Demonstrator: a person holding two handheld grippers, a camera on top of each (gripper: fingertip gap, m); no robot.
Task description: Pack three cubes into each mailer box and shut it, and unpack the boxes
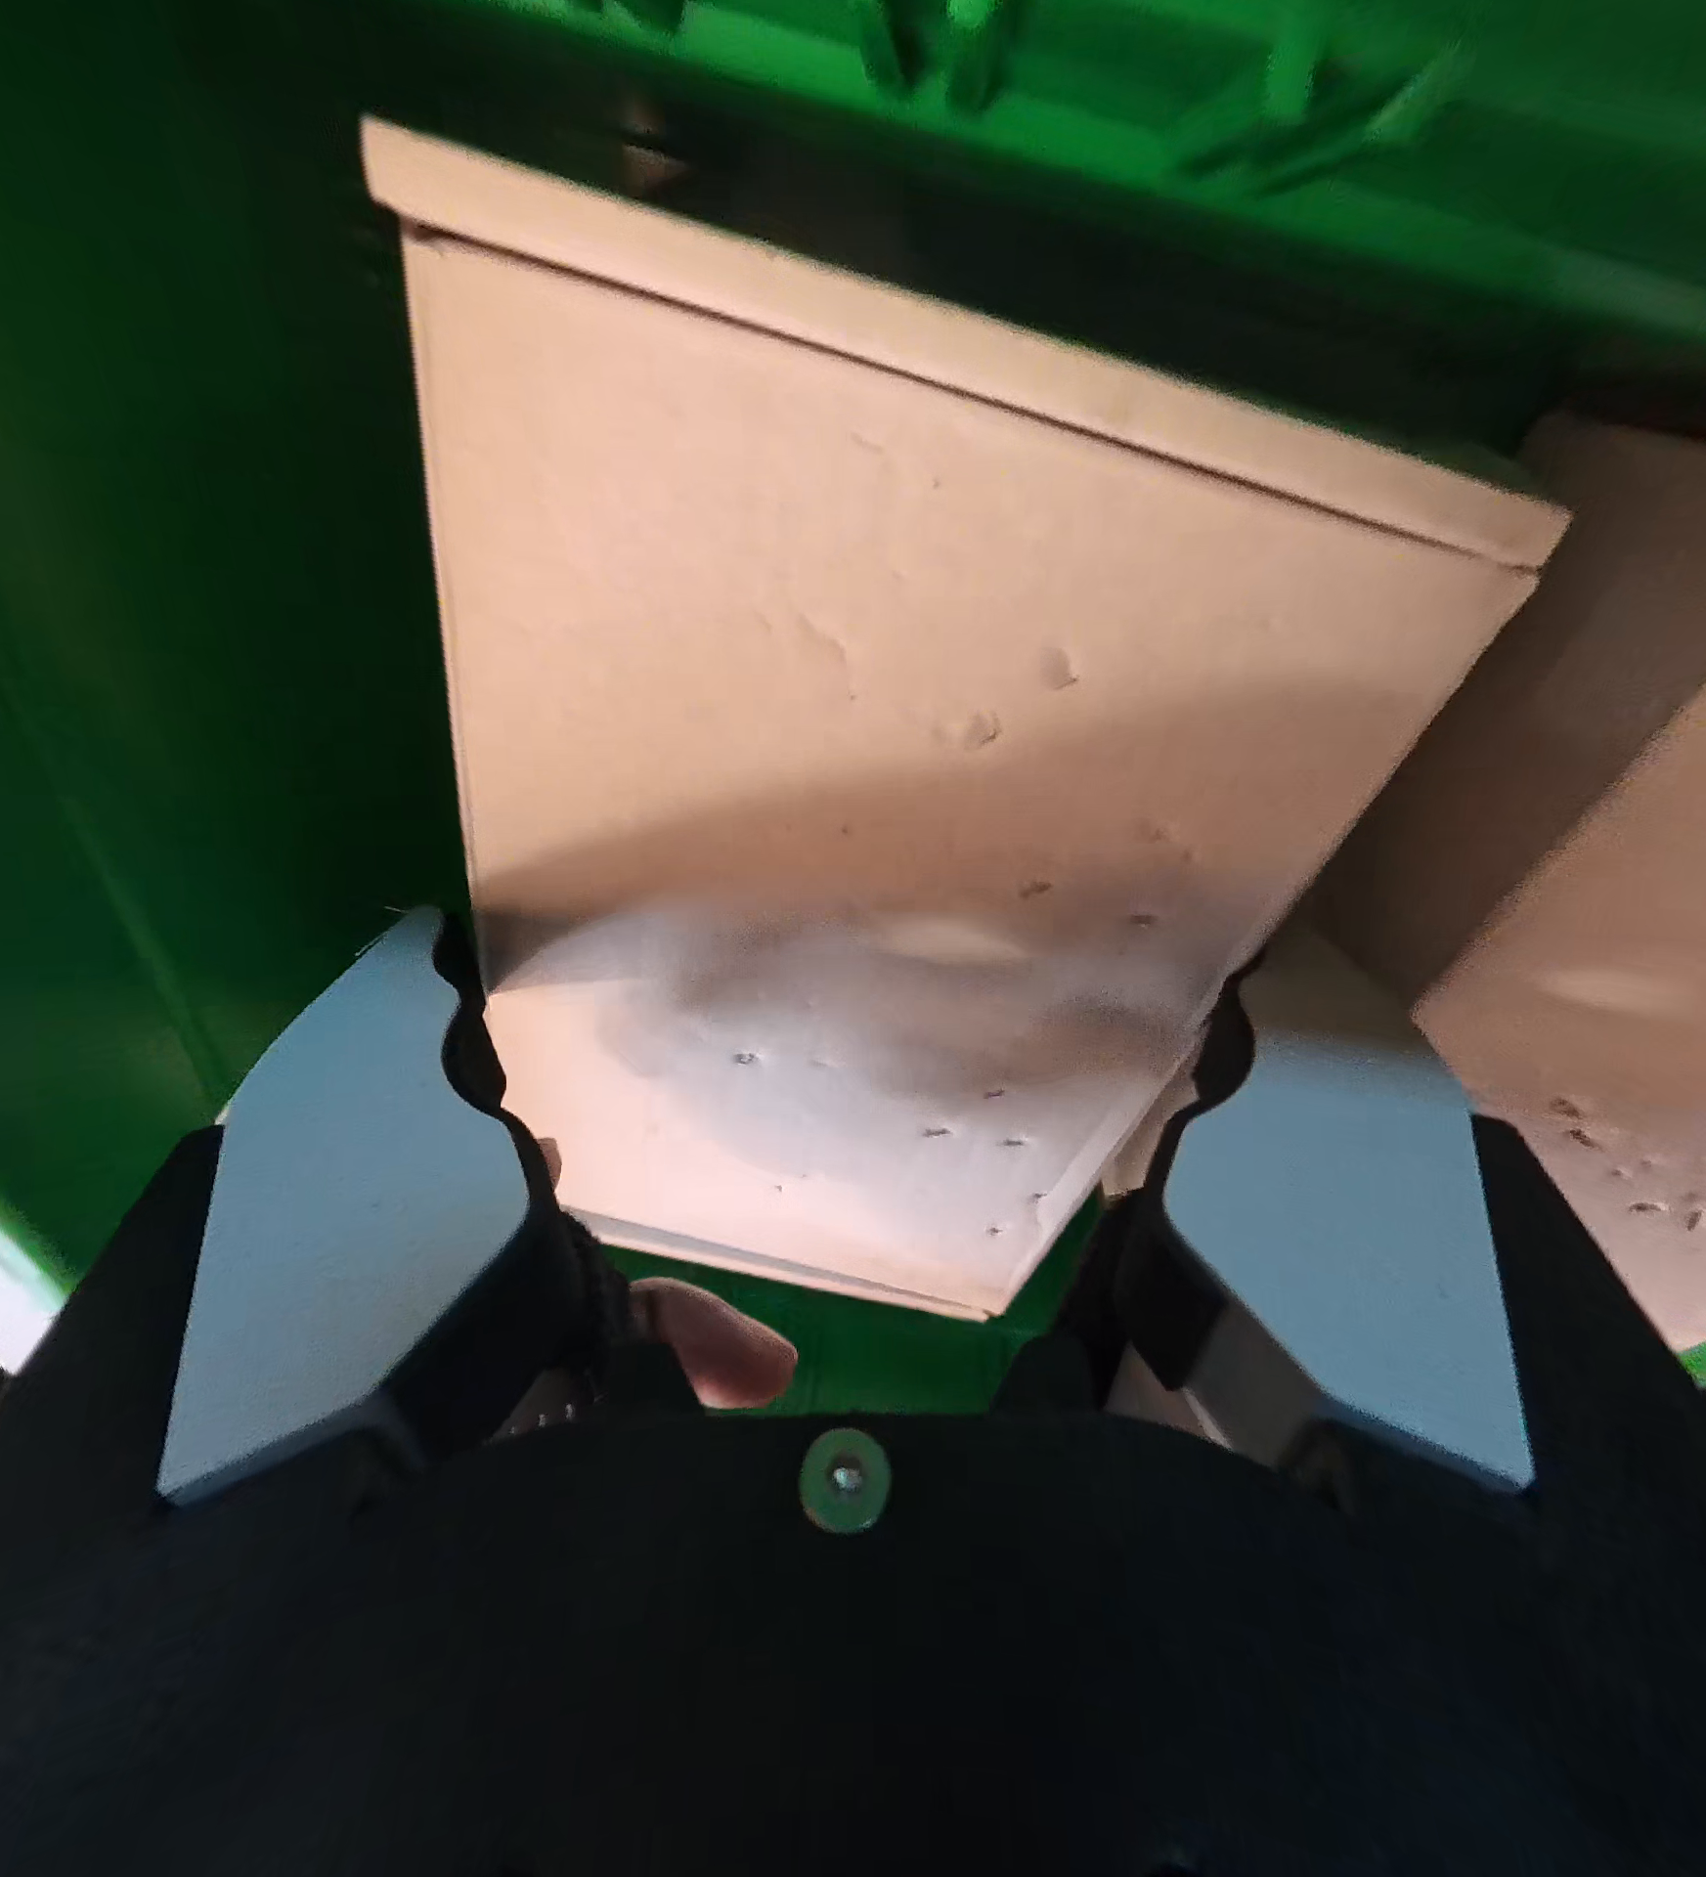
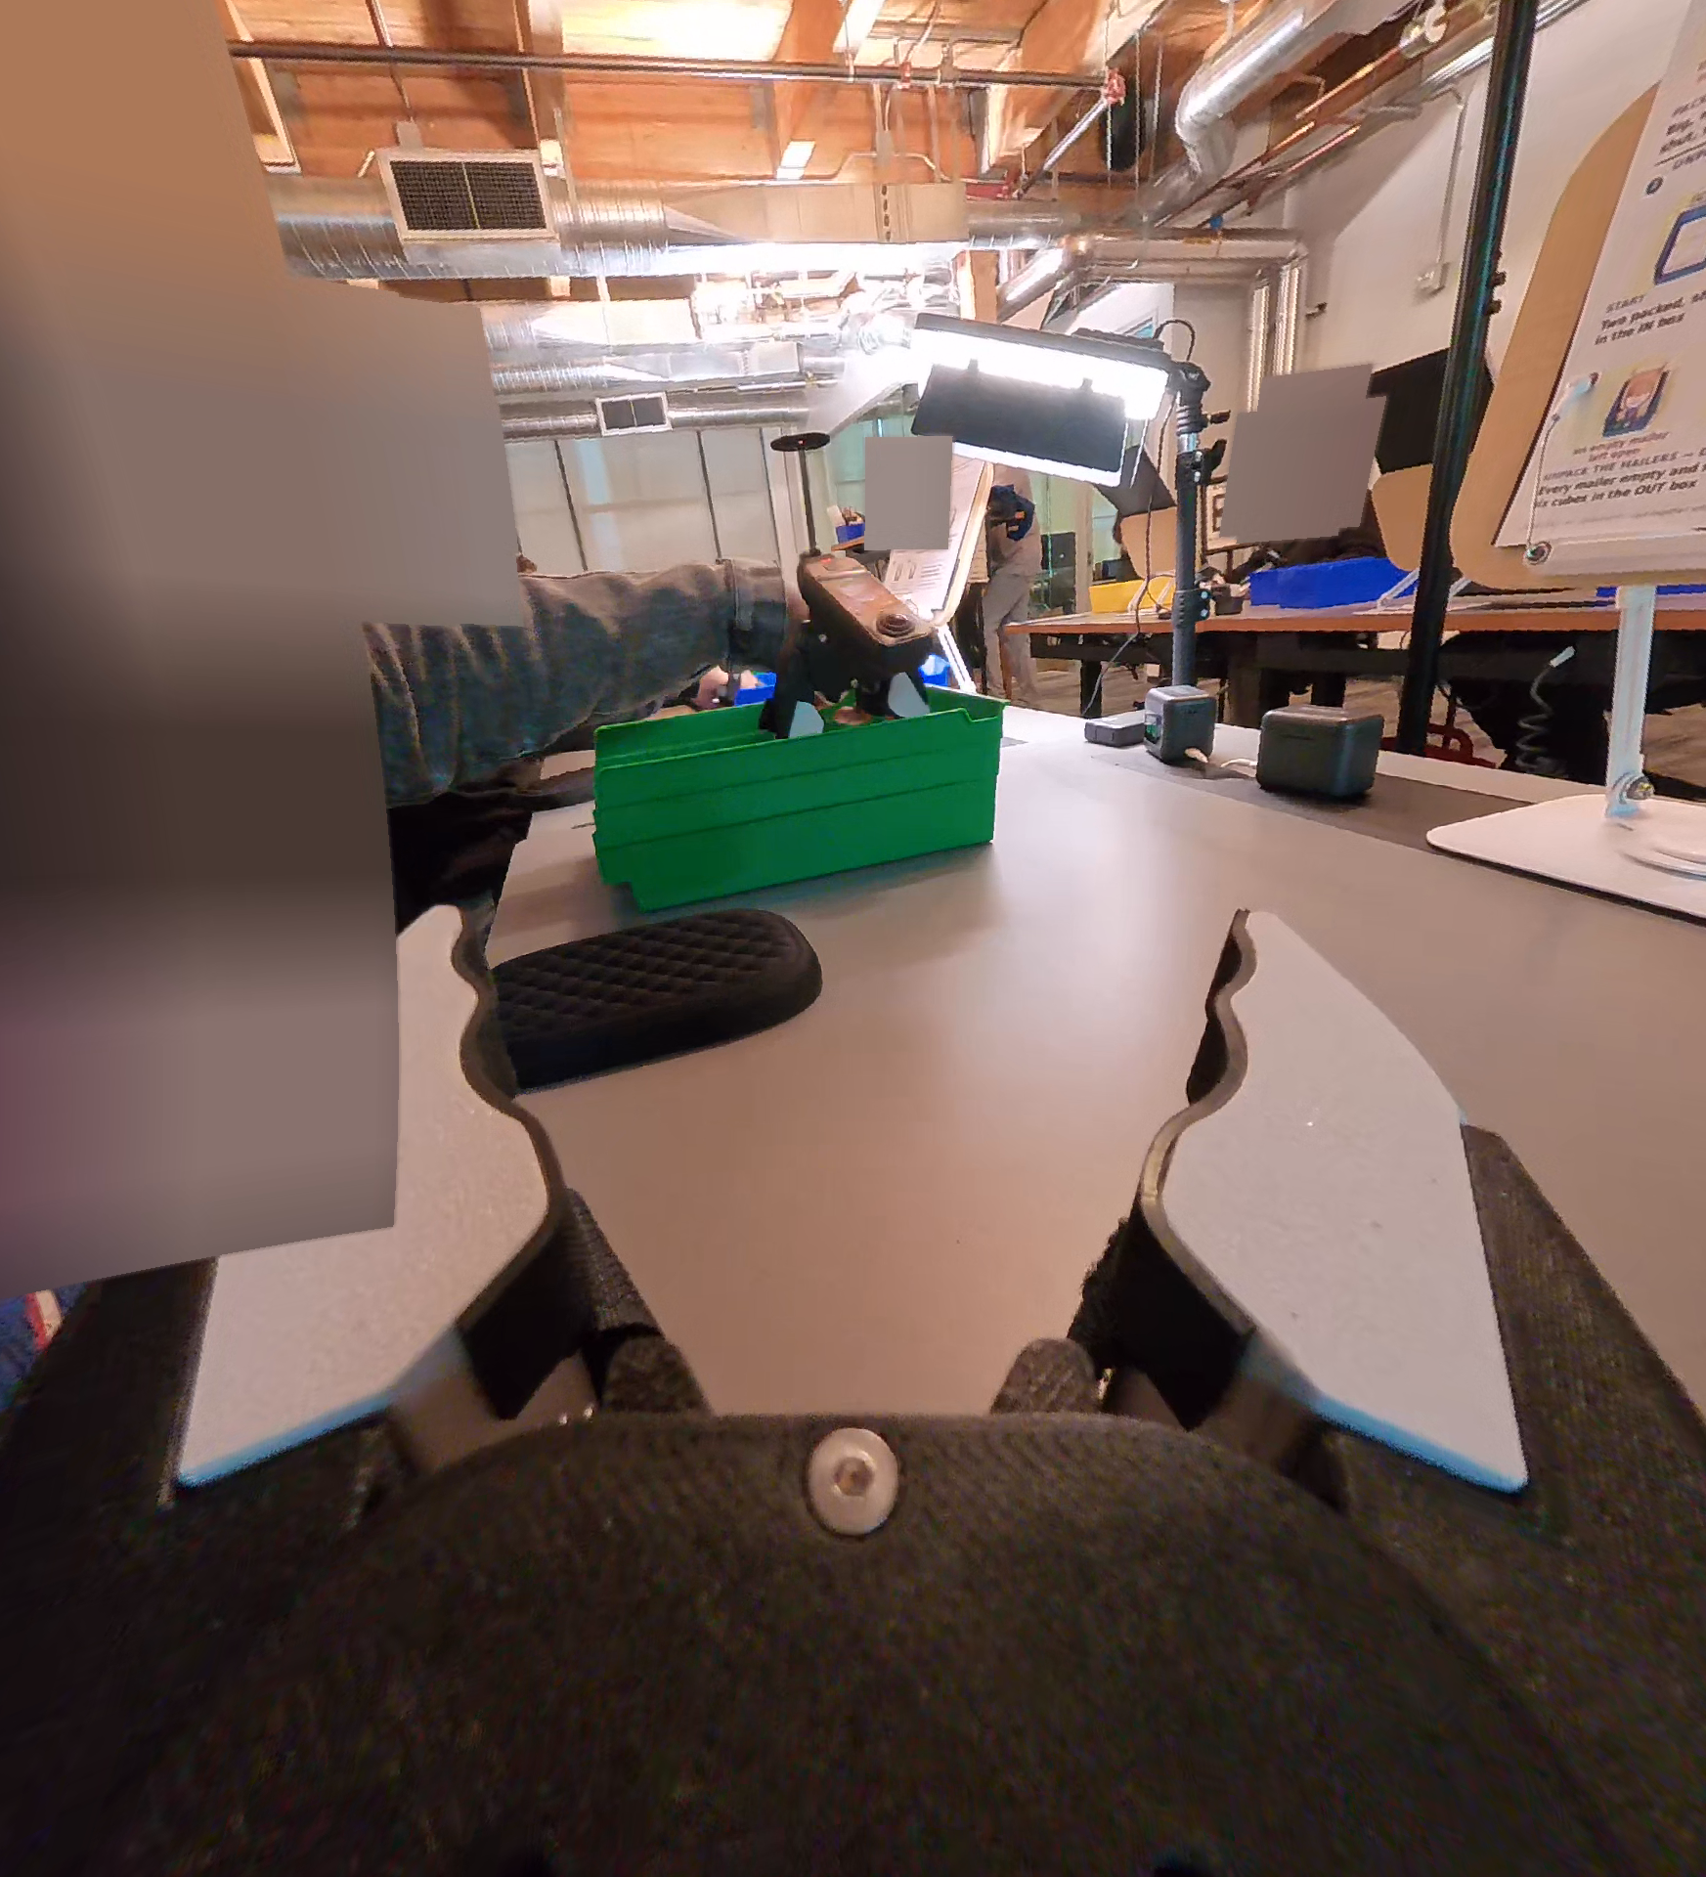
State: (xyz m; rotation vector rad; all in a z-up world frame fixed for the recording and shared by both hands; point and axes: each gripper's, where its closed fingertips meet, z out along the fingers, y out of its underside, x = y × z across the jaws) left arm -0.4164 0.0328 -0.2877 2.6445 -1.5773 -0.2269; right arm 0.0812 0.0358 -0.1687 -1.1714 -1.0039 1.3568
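In the left wrist view a shut tan mailer box (image 1: 828, 660) lies inside a green bin (image 1: 148, 609), dented on its top face. My left gripper (image 1: 833, 955) is open, with its fingers close on either side of the box's near end. A second tan mailer box (image 1: 1590, 863) lies to its right in the bin. My right gripper (image 2: 843, 914) is open and empty, low over the grey table (image 2: 981, 1016). From there I see the green bin (image 2: 788, 802) ahead with the left gripper (image 2: 848, 660) dipped into it. No cubes are in view.
A black padded rest (image 2: 645, 990) lies on the table just ahead of my right gripper's left finger. A person's sleeve (image 2: 574, 670) reaches to the bin. A white stand base (image 2: 1539, 853) with an instruction sheet (image 2: 1641, 305) is at the right. Small grey devices (image 2: 1321, 752) sit behind. About 50 centimetres separates my left fingertips from my right.
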